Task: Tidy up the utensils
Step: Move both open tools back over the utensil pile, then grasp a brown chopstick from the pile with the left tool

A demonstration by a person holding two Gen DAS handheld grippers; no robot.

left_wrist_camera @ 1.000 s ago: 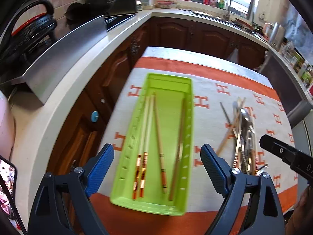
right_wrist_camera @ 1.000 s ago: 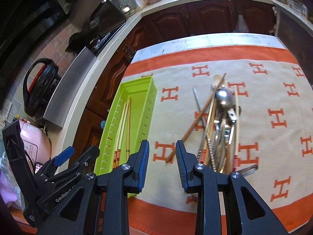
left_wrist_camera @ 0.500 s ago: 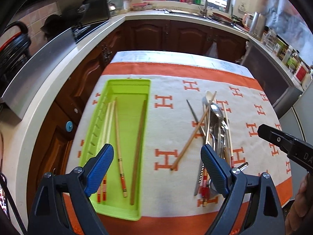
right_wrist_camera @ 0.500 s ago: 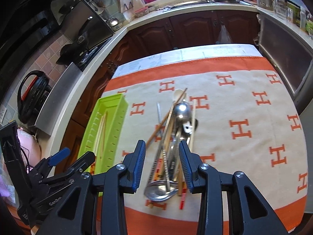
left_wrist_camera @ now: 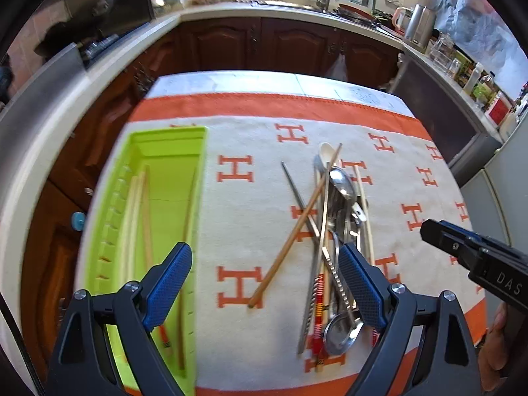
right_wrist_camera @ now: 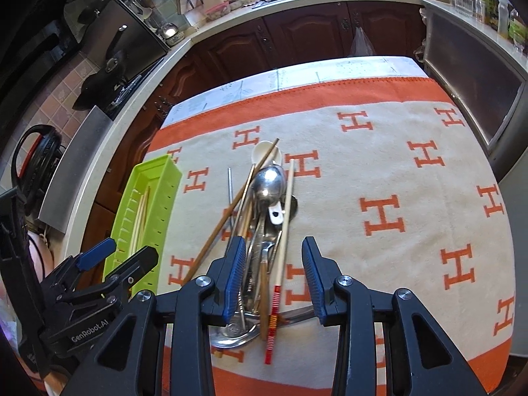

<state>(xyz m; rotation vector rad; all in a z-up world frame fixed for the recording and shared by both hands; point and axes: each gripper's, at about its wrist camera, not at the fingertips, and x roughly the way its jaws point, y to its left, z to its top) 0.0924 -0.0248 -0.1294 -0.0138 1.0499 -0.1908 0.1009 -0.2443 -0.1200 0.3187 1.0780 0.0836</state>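
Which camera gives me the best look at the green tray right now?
The left wrist view: the green tray shows nearly whole, its floor open with chopsticks lying inside, only its near end behind the left gripper. The right wrist view shows the tray foreshortened at the left edge, its near end hidden.

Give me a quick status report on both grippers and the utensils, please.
Left gripper open, empty. Right gripper open above utensil pile, nothing gripped. Green tray holds chopsticks only. Pile tangled.

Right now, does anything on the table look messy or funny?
Yes. The utensil pile on the cloth is a jumble: spoons and chopsticks cross each other, and one brown chopstick slants across it. In the green tray, the chopsticks lie neatly lengthwise.
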